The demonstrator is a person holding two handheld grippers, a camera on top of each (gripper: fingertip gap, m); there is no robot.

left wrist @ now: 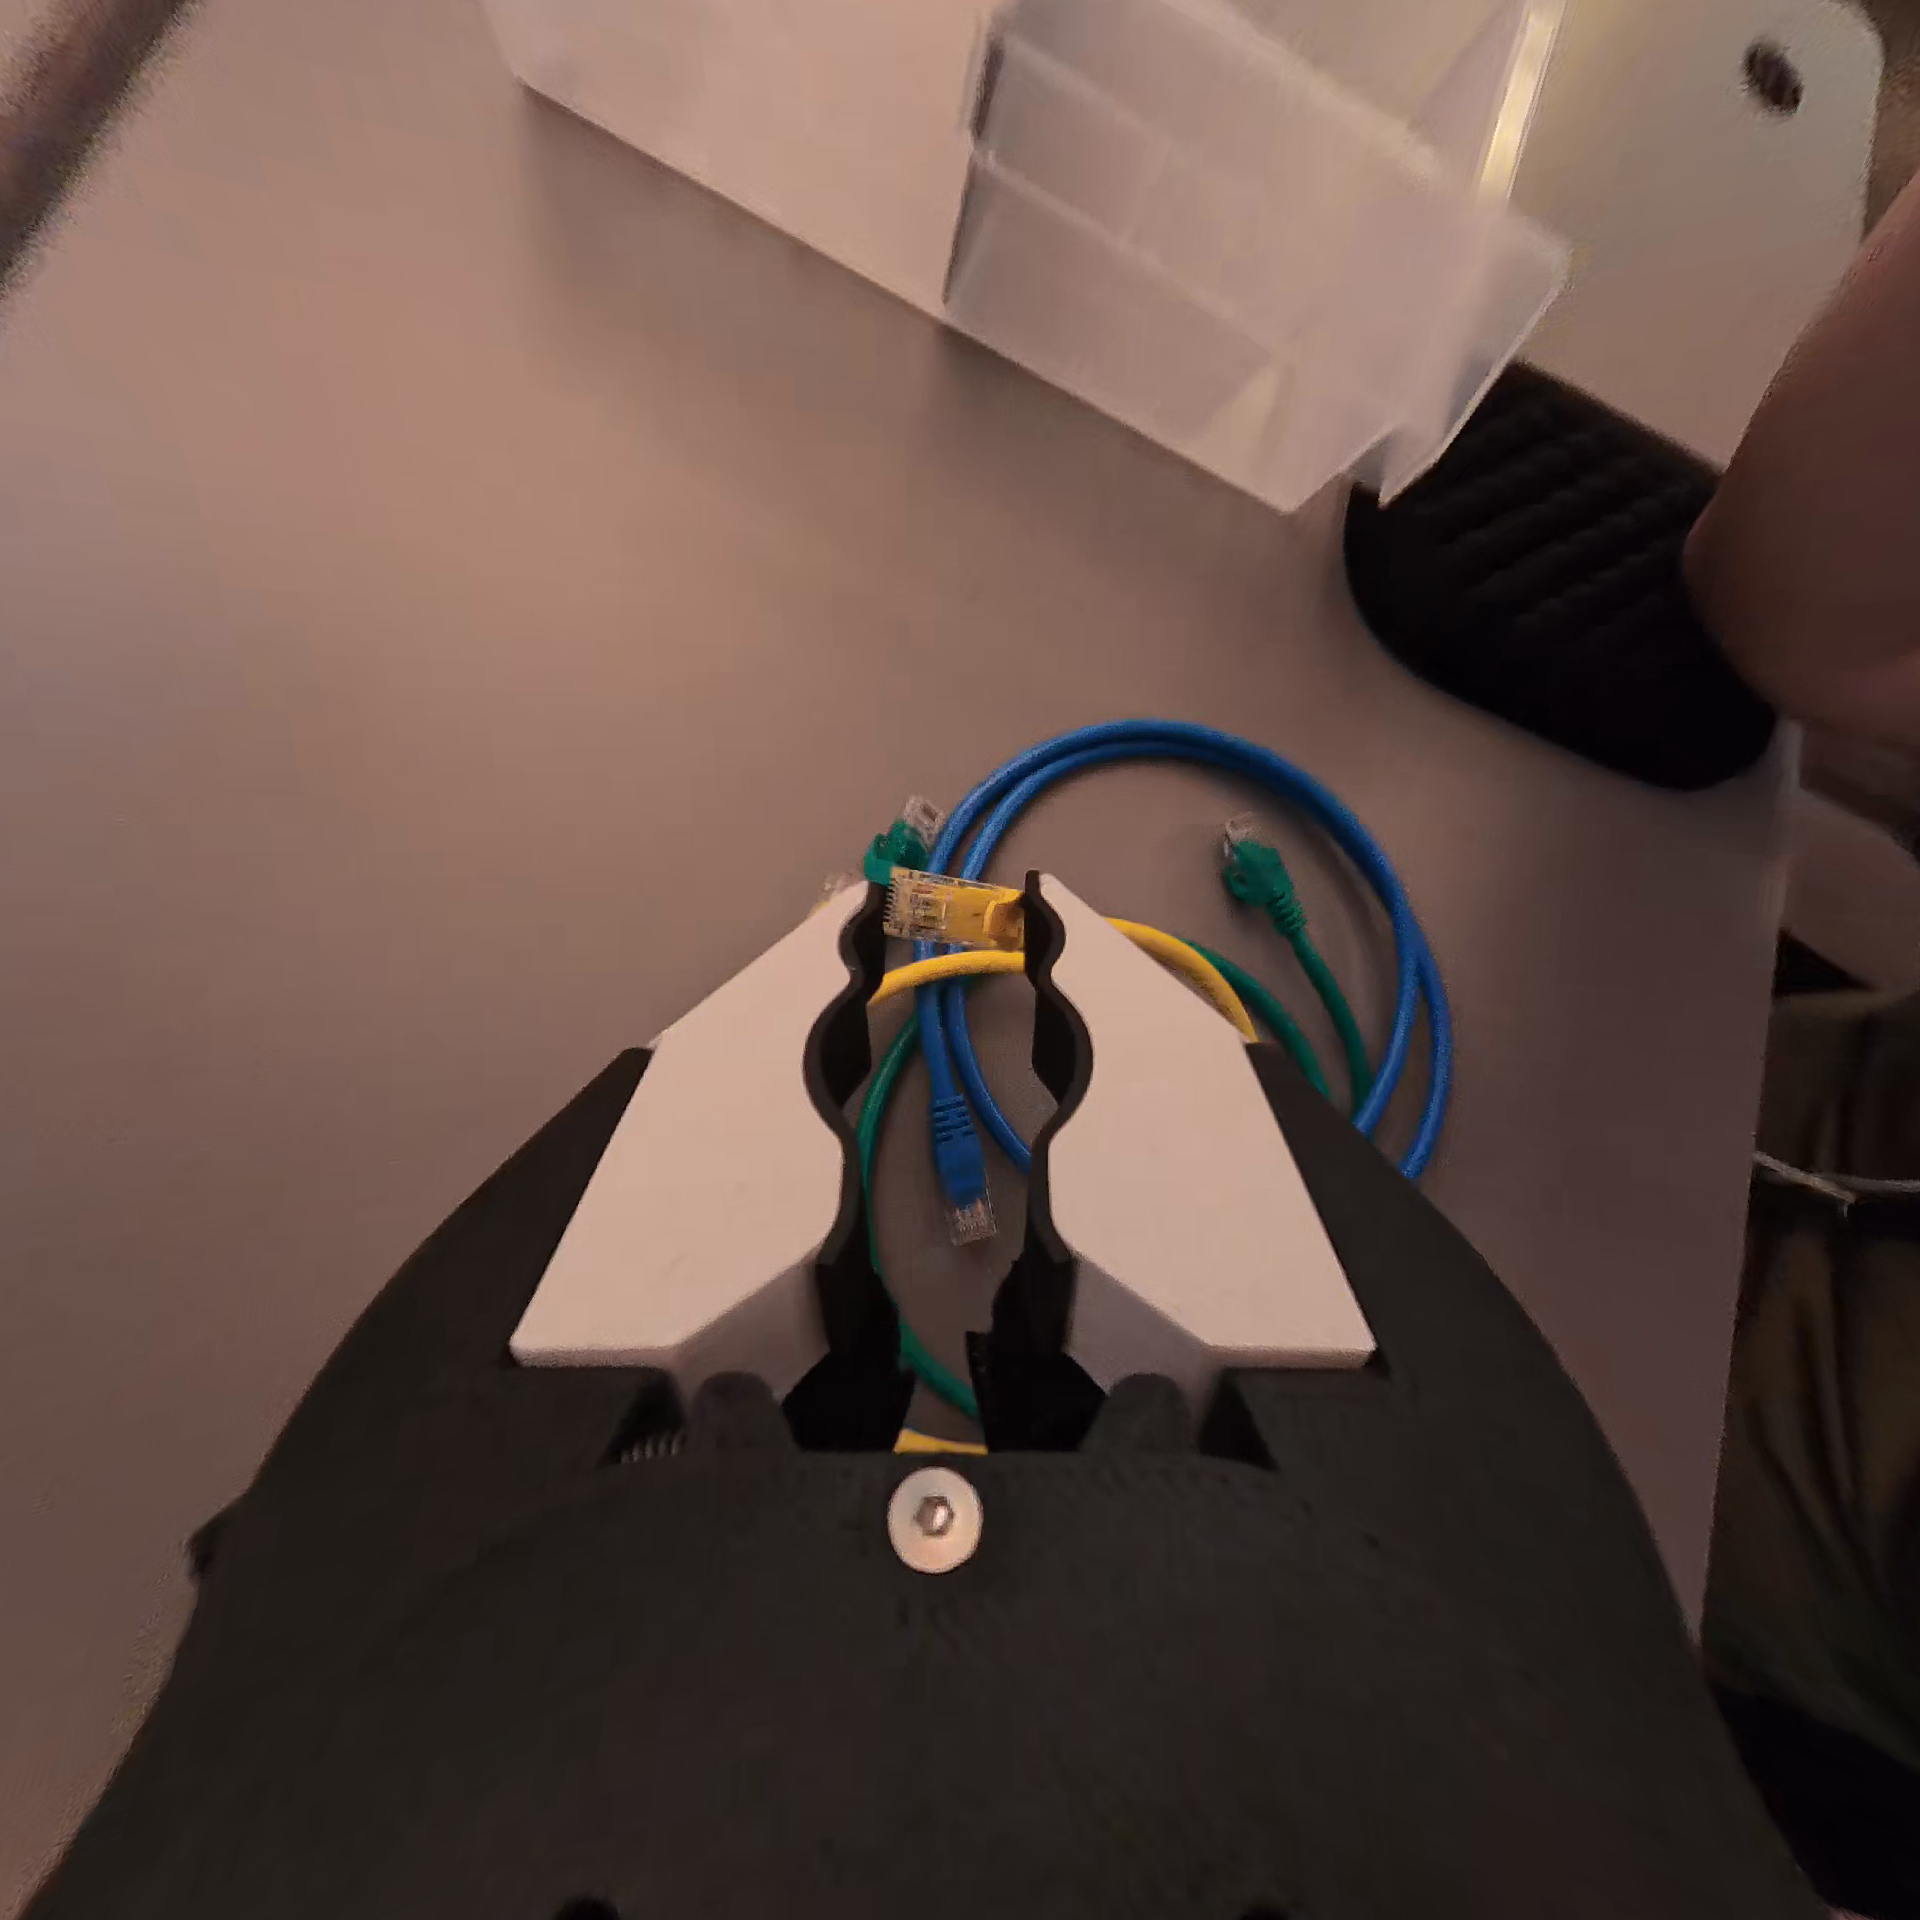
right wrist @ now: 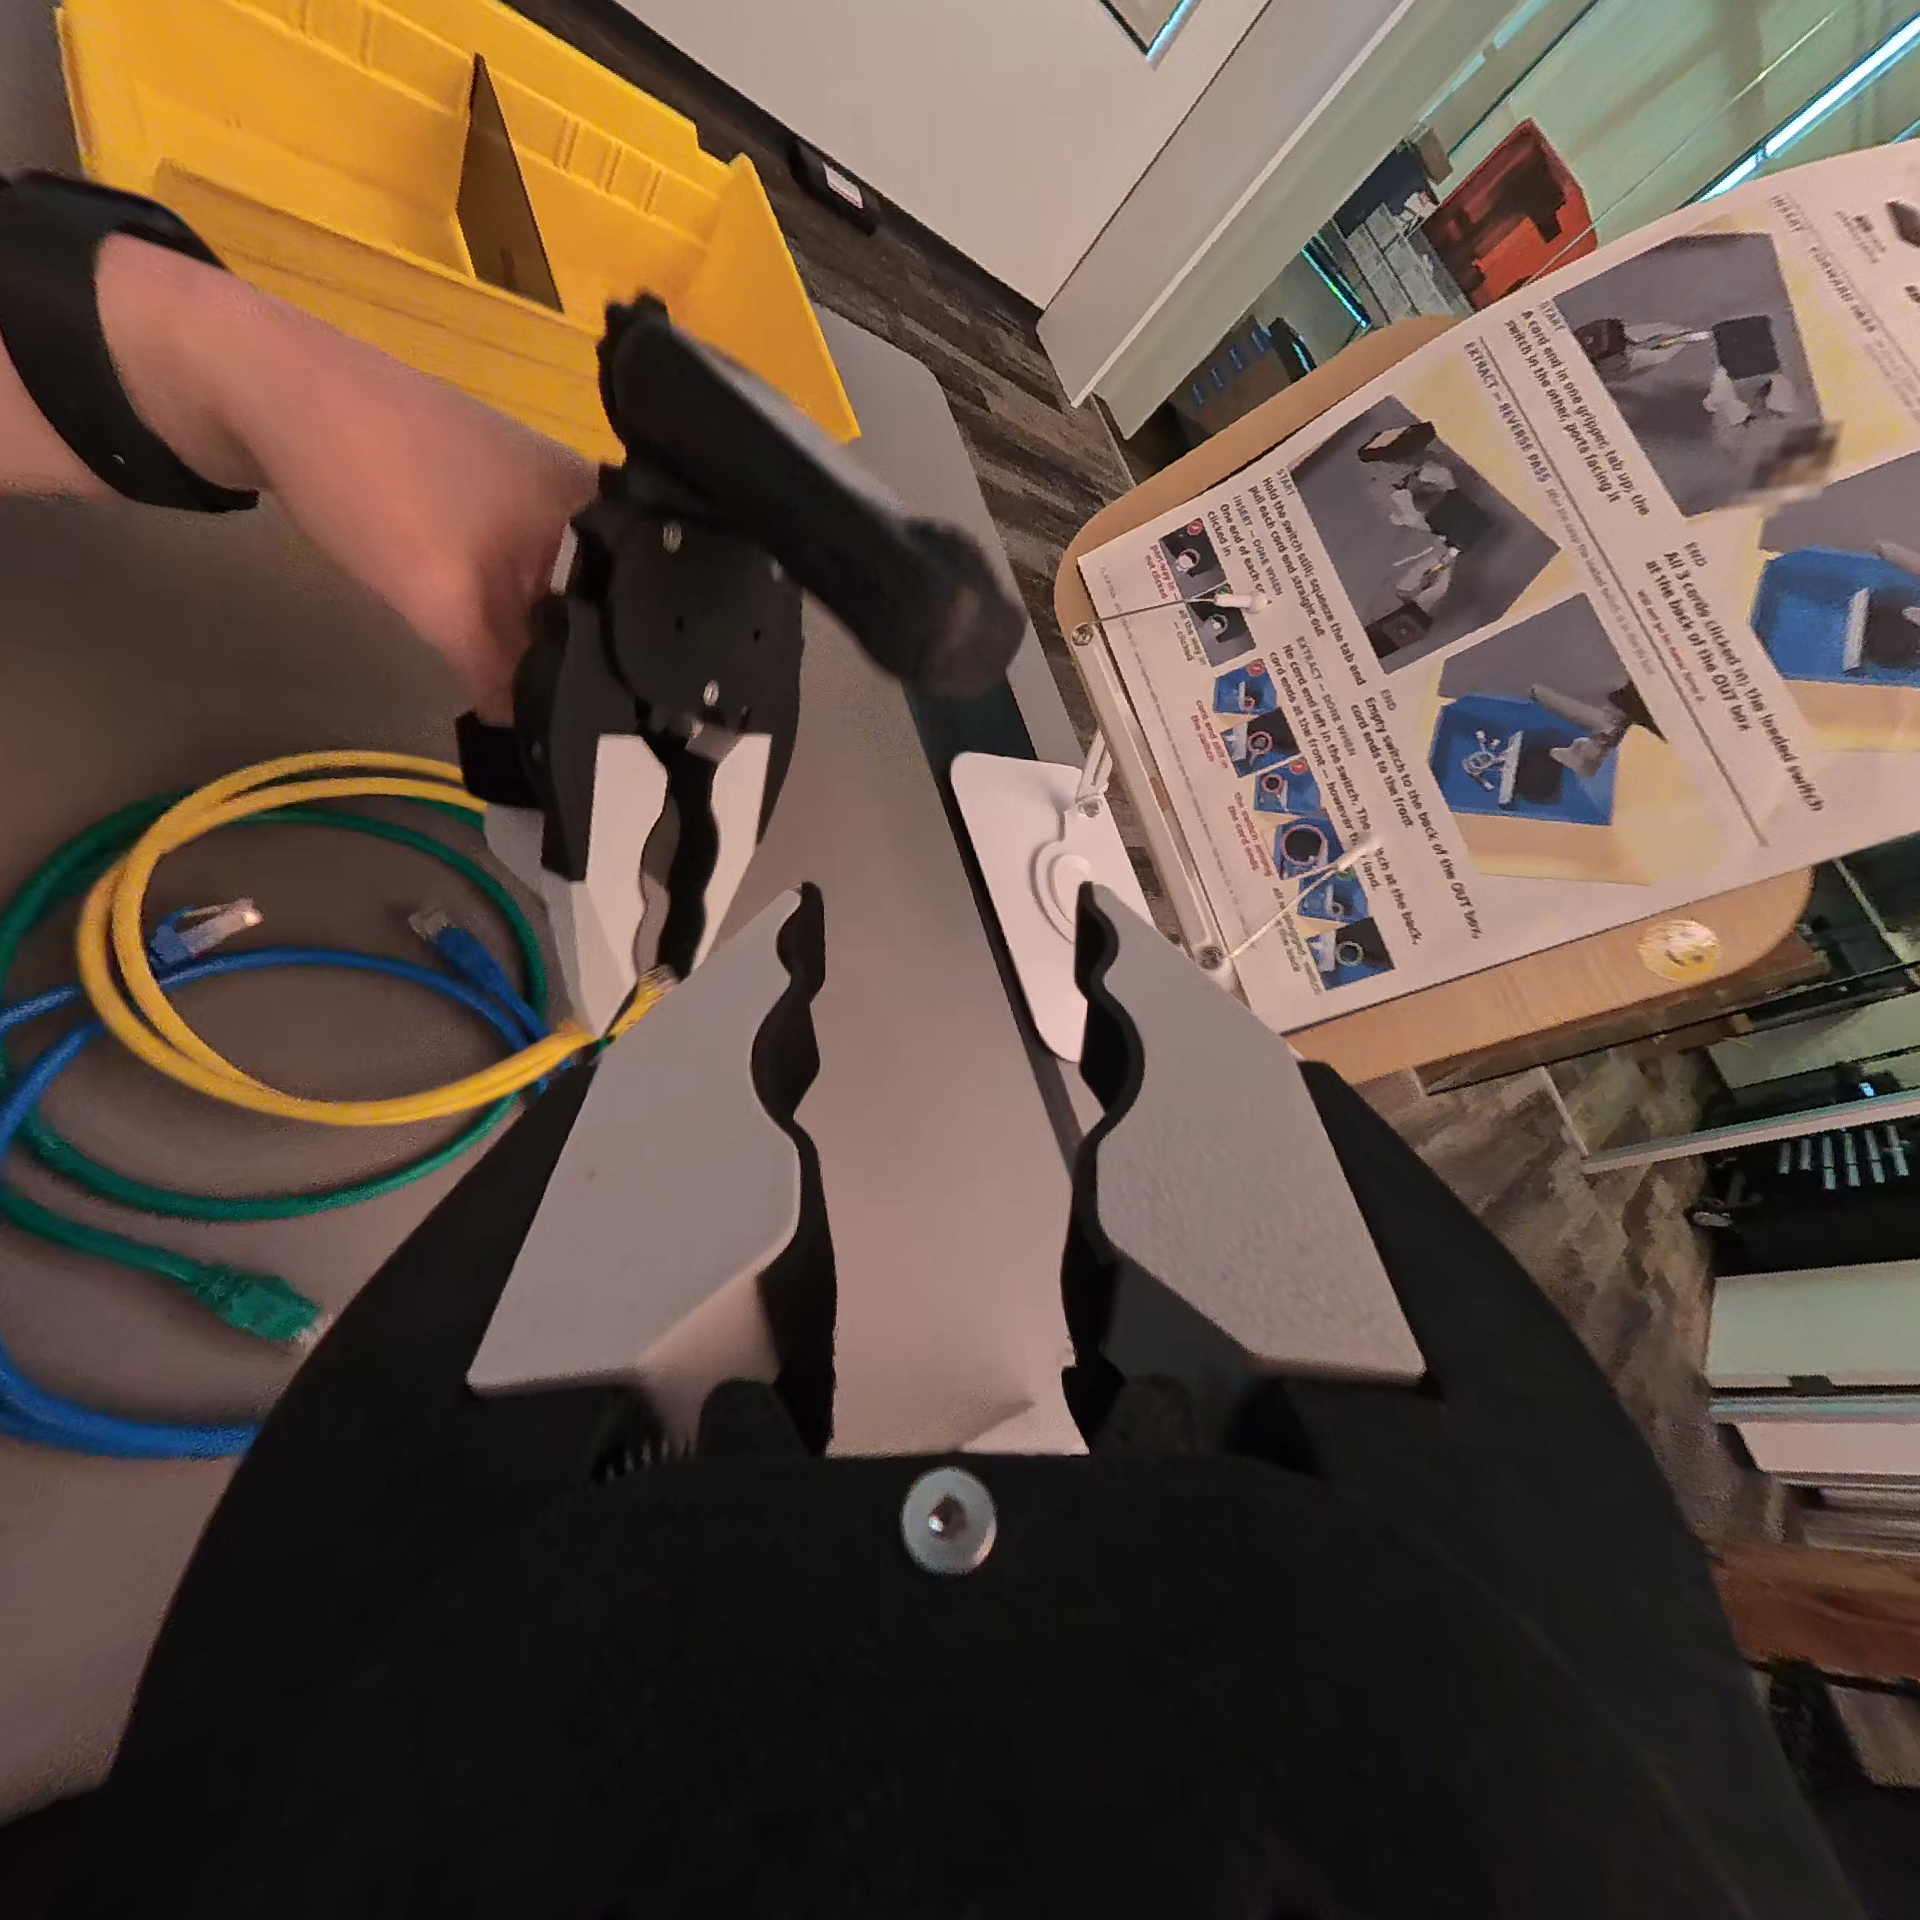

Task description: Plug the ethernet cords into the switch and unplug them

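A: Left wrist view: the left gripper (left wrist: 951,914) pinches the yellow cord's plug (left wrist: 940,912) above a grey table (left wrist: 416,727), with a clear bin (left wrist: 1195,239) far behind.

B: Right wrist view: the right gripper (right wrist: 940,914) gapes, holding nothing; a printed instruction sheet (right wrist: 1507,582) stands at right, a yellow bin (right wrist: 416,208) far left.

Grey worktop (right wrist: 914,1143) w/ blue cord (right wrist: 312,966), green cord (right wrist: 208,1205) & yellow cord (right wrist: 260,1081) coiled together, near left. Yellow bin (right wrist: 416,208) far left; clear bin (left wrist: 1143,229) also on it.
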